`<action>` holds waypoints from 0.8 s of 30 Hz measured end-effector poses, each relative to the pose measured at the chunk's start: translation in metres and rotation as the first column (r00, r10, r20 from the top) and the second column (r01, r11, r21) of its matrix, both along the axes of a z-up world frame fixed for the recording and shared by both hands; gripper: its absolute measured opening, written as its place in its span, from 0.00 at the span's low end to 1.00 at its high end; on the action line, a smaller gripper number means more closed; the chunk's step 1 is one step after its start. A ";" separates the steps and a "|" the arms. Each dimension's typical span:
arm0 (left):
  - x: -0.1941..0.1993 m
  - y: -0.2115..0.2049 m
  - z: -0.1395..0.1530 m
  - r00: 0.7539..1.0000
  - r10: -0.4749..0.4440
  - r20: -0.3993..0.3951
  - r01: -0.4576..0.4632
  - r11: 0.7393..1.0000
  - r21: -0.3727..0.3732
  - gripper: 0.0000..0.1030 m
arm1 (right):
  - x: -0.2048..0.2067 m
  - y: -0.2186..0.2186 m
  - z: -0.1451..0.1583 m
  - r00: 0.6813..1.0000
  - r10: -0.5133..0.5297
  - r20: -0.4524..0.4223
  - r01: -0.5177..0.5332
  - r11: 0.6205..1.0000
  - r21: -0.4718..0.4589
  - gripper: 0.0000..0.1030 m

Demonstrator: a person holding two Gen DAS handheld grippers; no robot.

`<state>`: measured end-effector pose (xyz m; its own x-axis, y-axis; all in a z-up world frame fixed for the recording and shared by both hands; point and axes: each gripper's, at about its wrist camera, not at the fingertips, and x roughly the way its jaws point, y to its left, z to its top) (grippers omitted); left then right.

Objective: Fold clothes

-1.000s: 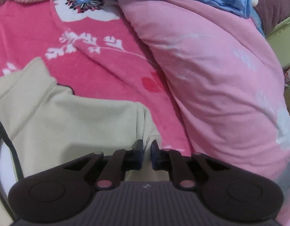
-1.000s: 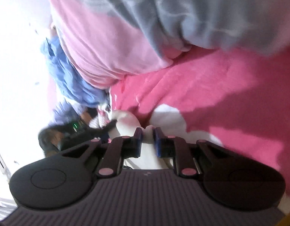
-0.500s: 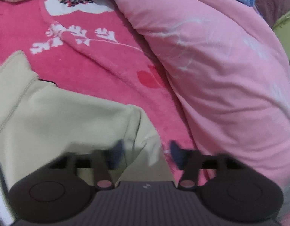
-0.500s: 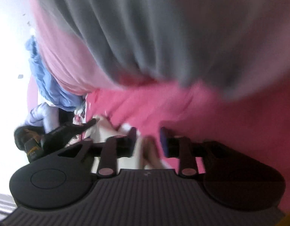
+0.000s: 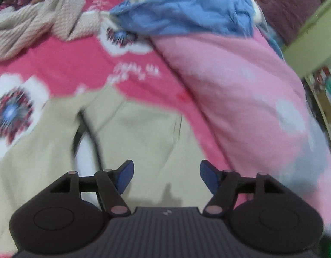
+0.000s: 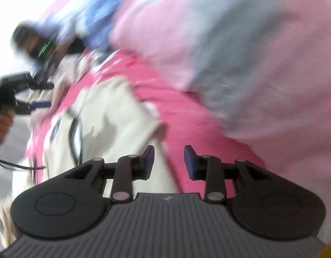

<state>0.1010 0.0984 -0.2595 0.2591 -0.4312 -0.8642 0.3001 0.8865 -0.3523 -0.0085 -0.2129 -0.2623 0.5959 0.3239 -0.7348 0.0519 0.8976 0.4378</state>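
We hang above the beige garment [image 5: 144, 133], spread flat on the pink floral blanket [image 5: 64, 64] just below both grippers. Our left gripper [image 5: 166, 175] stands wide and released, nothing between its blue pads. Our right gripper [image 6: 168, 161] is closing, part open, gripping nothing, the garment's edge beneath it. A pink duvet [image 5: 240, 90] bulges to the right, blue cloth [image 5: 187, 10] heaped on top. No containers in sight.

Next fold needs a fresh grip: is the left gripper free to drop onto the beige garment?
Probably yes: the left gripper is open and empty, and the beige garment lies uncovered directly below it.
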 end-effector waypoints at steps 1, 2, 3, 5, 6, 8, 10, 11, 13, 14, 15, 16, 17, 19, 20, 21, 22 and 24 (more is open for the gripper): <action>-0.020 0.006 -0.005 0.999 -0.029 -0.018 0.030 0.999 0.020 0.67 | 0.006 0.015 0.002 0.998 0.056 0.013 -0.055 0.998 -0.022 0.27; -0.041 0.012 -0.009 0.998 -0.058 -0.037 0.060 0.997 0.039 0.67 | 0.012 0.032 0.004 0.993 0.113 0.023 -0.112 0.993 -0.043 0.25; -0.062 0.017 -0.016 0.994 -0.089 -0.062 0.093 0.994 0.062 0.66 | 0.017 0.049 0.005 0.985 0.172 0.031 -0.170 0.984 -0.063 0.25; -0.097 0.020 -0.040 0.986 -0.127 -0.110 0.140 0.982 0.125 0.64 | 0.025 0.081 0.002 0.961 0.274 0.029 -0.271 0.960 -0.075 0.24; -0.113 0.020 -0.052 0.982 -0.138 -0.129 0.158 0.975 0.158 0.61 | 0.034 0.101 -0.001 0.950 0.313 0.018 -0.311 0.947 -0.076 0.23; -0.146 0.022 -0.078 0.973 -0.158 -0.169 0.194 0.955 0.223 0.60 | 0.043 0.134 -0.009 0.916 0.400 0.000 -0.399 0.913 -0.087 0.20; -0.174 0.025 -0.102 0.966 -0.159 -0.203 0.212 0.936 0.280 0.58 | 0.042 0.157 -0.014 0.885 0.466 -0.007 -0.464 0.879 -0.108 0.20; -0.179 0.029 -0.112 0.971 -0.123 -0.205 0.181 0.938 0.296 0.58 | 0.042 0.168 -0.017 0.870 0.493 -0.010 -0.491 0.863 -0.118 0.19; -0.185 0.041 -0.128 0.977 -0.045 -0.207 0.107 0.947 0.303 0.58 | 0.039 0.185 -0.025 0.847 0.530 -0.035 -0.530 0.837 -0.137 0.19; -0.185 0.046 -0.130 0.979 -0.009 -0.202 0.068 0.956 0.284 0.58 | 0.042 0.195 -0.033 0.835 0.547 -0.065 -0.550 0.821 -0.156 0.19; -0.186 0.052 -0.133 0.980 0.027 -0.198 0.027 0.964 0.266 0.58 | 0.044 0.204 -0.041 0.822 0.560 -0.104 -0.570 0.801 -0.183 0.19; -0.186 0.058 -0.135 0.979 0.062 -0.194 -0.013 0.969 0.246 0.58 | 0.043 0.210 -0.050 0.807 0.568 -0.162 -0.591 0.775 -0.226 0.19; -0.186 0.064 -0.135 0.977 0.090 -0.193 -0.045 0.973 0.228 0.58 | 0.042 0.216 -0.055 0.796 0.567 -0.210 -0.605 0.751 -0.264 0.18; -0.185 0.075 -0.127 0.973 0.126 -0.196 -0.088 0.977 0.193 0.60 | 0.035 0.218 -0.042 0.799 0.566 -0.204 -0.602 0.757 -0.255 0.18; -0.186 0.086 -0.121 0.969 0.155 -0.194 -0.121 0.977 0.176 0.61 | 0.031 0.217 -0.030 0.801 0.572 -0.179 -0.599 0.770 -0.219 0.18; -0.188 0.097 -0.115 0.964 0.185 -0.193 -0.155 0.975 0.160 0.61 | 0.026 0.216 -0.018 0.802 0.576 -0.160 -0.597 0.776 -0.202 0.18; -0.189 0.108 -0.110 0.958 0.214 -0.193 -0.189 0.972 0.143 0.61 | 0.021 0.219 -0.008 0.803 0.576 -0.155 -0.596 0.777 -0.202 0.19; -0.193 0.138 -0.095 0.938 0.294 -0.181 -0.275 0.953 0.123 0.61 | 0.015 0.227 0.010 0.805 0.572 -0.158 -0.594 0.778 -0.207 0.20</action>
<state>-0.0921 0.2362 -0.3541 0.1814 -0.2782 -0.9433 -0.0362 0.9566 -0.2891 0.0063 0.0138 -0.2524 0.2838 0.4020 -0.8705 -0.4893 0.8415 0.2292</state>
